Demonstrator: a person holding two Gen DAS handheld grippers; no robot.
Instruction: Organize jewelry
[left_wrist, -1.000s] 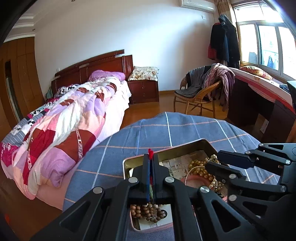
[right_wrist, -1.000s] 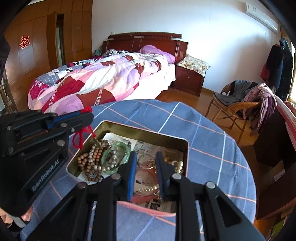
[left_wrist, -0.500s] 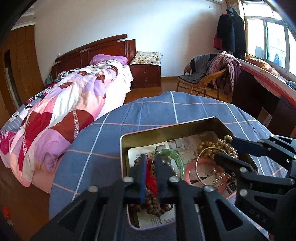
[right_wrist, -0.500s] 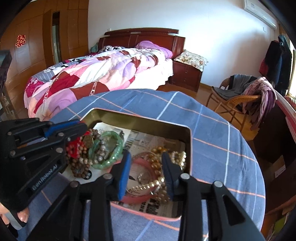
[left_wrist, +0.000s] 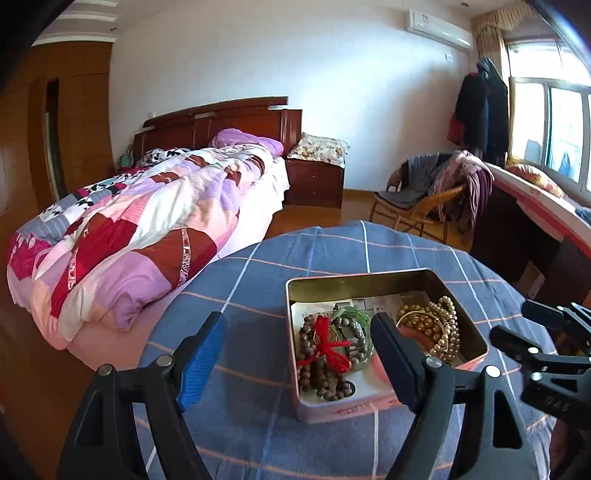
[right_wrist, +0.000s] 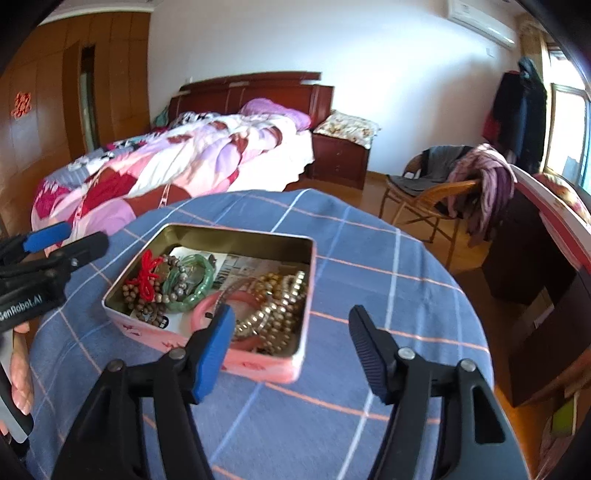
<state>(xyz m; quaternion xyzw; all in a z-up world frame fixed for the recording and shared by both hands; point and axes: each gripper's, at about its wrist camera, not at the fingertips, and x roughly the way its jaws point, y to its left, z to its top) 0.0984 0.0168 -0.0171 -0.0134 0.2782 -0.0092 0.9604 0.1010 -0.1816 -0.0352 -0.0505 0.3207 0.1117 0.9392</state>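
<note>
A pink metal tin stands open on a round table with a blue checked cloth. Inside lie a brown bead string with a red tassel, a green bangle, a pink bangle and gold and pearl beads. My left gripper is open and empty, above the tin's left side. My right gripper is open and empty, above the tin's near right corner.
A bed with a patchwork quilt lies left beyond the table. A wicker chair with clothes and a dark desk stand to the right.
My left gripper opened and let the red-tasselled bead string drop into the tin. My right gripper opened wide. Both pulled back and up from the tin.
</note>
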